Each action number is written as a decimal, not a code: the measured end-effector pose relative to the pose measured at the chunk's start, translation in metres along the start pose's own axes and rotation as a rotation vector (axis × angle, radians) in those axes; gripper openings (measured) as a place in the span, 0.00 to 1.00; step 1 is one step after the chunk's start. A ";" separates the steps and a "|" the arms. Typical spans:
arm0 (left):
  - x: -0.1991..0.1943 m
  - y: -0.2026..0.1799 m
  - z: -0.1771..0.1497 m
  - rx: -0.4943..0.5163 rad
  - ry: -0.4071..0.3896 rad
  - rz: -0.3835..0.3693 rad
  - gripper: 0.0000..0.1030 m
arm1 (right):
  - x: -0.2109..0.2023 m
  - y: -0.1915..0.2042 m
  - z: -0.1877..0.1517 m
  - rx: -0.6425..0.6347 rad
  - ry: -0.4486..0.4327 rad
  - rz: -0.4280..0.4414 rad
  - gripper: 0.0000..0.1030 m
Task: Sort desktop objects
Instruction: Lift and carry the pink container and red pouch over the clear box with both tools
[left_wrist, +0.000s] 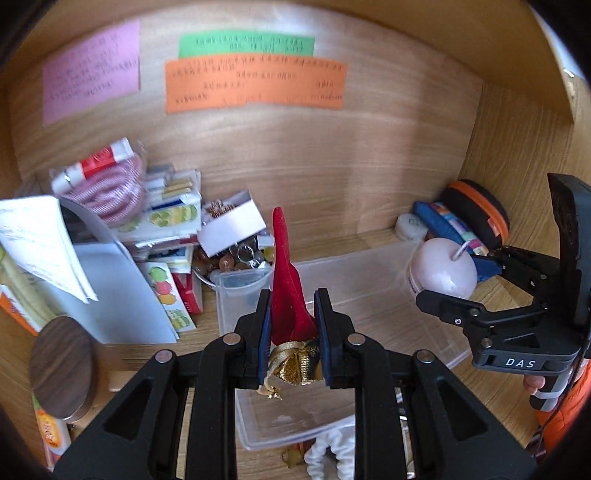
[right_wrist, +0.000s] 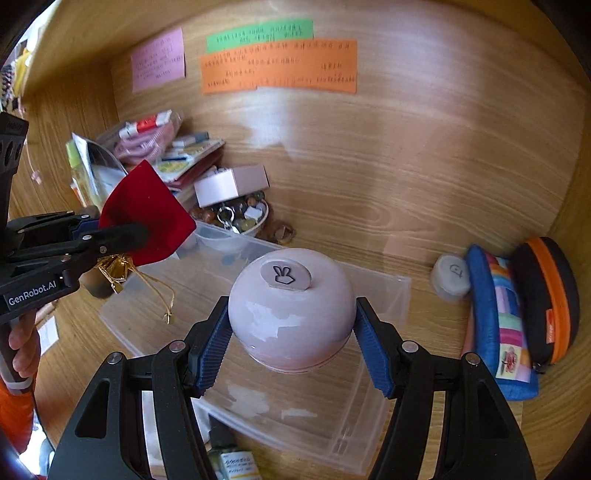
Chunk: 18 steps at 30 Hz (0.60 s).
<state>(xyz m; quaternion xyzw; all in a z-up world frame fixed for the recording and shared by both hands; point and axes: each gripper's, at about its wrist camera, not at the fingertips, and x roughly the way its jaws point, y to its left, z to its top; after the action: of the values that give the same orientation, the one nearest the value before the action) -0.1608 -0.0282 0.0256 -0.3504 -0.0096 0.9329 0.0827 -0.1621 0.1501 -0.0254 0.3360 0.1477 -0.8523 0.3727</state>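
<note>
My left gripper (left_wrist: 291, 332) is shut on a red velvet pouch (left_wrist: 286, 288) with gold trim and holds it above a clear plastic bin (left_wrist: 369, 273). The pouch (right_wrist: 147, 214) and left gripper (right_wrist: 122, 232) also show at the left of the right wrist view. My right gripper (right_wrist: 291, 332) is shut on a round pale pink container (right_wrist: 291, 314) with a hand-sign tab on top, held over the clear bin (right_wrist: 384, 291). The right gripper (left_wrist: 472, 284) with the pink container (left_wrist: 443, 273) shows at the right of the left wrist view.
A pile of packets and booklets (left_wrist: 162, 206), a white box (left_wrist: 232, 225) and a bowl of beads (right_wrist: 240, 218) sit at the back left. A blue patchwork pouch (right_wrist: 498, 325), a black-orange case (right_wrist: 546, 299) and a white cap (right_wrist: 450, 277) lie at the right. Coloured notes (right_wrist: 280, 66) hang on the wooden back wall.
</note>
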 end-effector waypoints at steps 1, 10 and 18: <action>0.003 0.001 -0.001 0.000 0.008 -0.002 0.20 | 0.005 0.000 0.000 -0.004 0.011 0.000 0.59; 0.041 0.002 -0.014 0.037 0.103 0.013 0.20 | 0.036 -0.001 -0.003 -0.051 0.104 -0.021 0.59; 0.062 -0.001 -0.023 0.049 0.176 0.004 0.21 | 0.056 0.003 -0.005 -0.090 0.179 -0.034 0.59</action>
<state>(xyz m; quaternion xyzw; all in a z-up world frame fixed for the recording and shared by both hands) -0.1911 -0.0185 -0.0321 -0.4289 0.0214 0.8986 0.0901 -0.1857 0.1206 -0.0672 0.3911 0.2243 -0.8176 0.3582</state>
